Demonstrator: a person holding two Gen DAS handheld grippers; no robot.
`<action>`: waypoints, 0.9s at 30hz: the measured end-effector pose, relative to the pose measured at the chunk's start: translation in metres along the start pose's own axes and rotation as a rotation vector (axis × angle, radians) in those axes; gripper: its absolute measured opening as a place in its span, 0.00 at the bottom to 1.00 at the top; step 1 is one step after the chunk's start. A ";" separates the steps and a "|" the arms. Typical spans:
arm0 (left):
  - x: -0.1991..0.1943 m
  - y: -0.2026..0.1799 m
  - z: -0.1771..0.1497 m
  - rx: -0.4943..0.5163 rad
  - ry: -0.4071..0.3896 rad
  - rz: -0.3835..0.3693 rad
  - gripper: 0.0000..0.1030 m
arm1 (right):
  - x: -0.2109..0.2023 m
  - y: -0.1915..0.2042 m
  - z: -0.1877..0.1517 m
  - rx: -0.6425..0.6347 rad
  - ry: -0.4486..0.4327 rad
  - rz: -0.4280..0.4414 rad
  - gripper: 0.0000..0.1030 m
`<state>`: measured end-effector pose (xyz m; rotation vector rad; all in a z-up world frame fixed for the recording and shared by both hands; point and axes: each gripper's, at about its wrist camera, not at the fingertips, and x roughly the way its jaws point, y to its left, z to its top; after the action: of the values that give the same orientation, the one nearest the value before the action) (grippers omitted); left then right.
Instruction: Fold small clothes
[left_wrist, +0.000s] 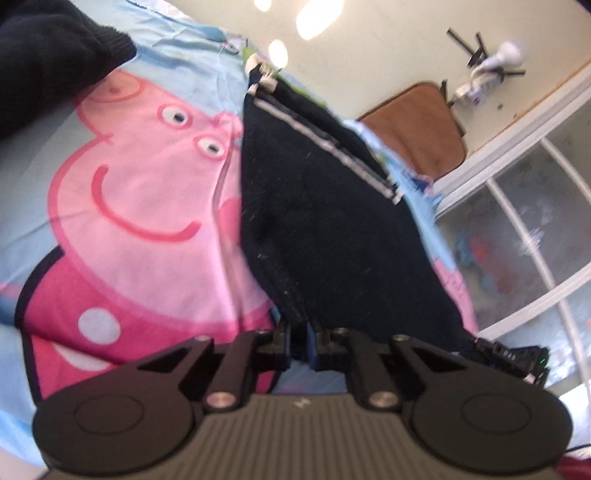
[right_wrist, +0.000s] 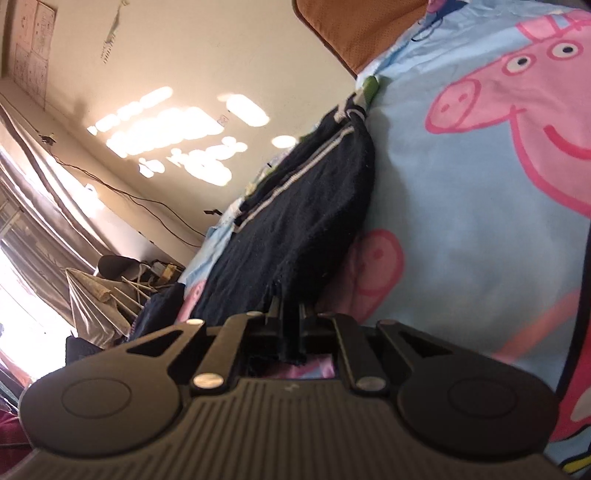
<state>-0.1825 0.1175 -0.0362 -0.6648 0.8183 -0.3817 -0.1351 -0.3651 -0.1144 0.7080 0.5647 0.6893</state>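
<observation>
A small dark navy garment (left_wrist: 325, 206) with white side stripes lies on a light blue bedsheet (left_wrist: 147, 177) printed with a pink cartoon pig. My left gripper (left_wrist: 301, 343) is shut on the garment's near hem, and dark cloth shows between its pads. In the right wrist view the same garment (right_wrist: 295, 221) stretches away over the sheet (right_wrist: 461, 221). My right gripper (right_wrist: 291, 332) is shut on another near edge, with a fold of cloth hanging between its fingers. The garment's far end with its white trim (right_wrist: 351, 110) rests on the sheet.
Another dark knitted garment (left_wrist: 48, 55) lies at the sheet's far left. A brown cushion (left_wrist: 417, 125) sits beyond the bed near a wall. A white-framed frosted glass panel (left_wrist: 517, 240) stands to the right. Curtains (right_wrist: 37, 177) and floor clutter (right_wrist: 110, 288) lie left of the bed.
</observation>
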 end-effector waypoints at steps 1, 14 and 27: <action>-0.004 -0.001 0.006 -0.014 -0.028 -0.046 0.07 | -0.002 0.004 0.005 -0.012 -0.021 0.021 0.10; 0.046 0.005 0.148 -0.102 -0.200 -0.063 0.07 | 0.081 0.008 0.121 -0.019 -0.154 -0.165 0.10; 0.080 0.038 0.182 -0.164 -0.241 -0.061 0.42 | 0.124 -0.015 0.144 -0.024 -0.239 -0.333 0.57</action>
<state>0.0109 0.1732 -0.0137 -0.8716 0.6046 -0.2842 0.0466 -0.3390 -0.0638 0.6434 0.4389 0.2955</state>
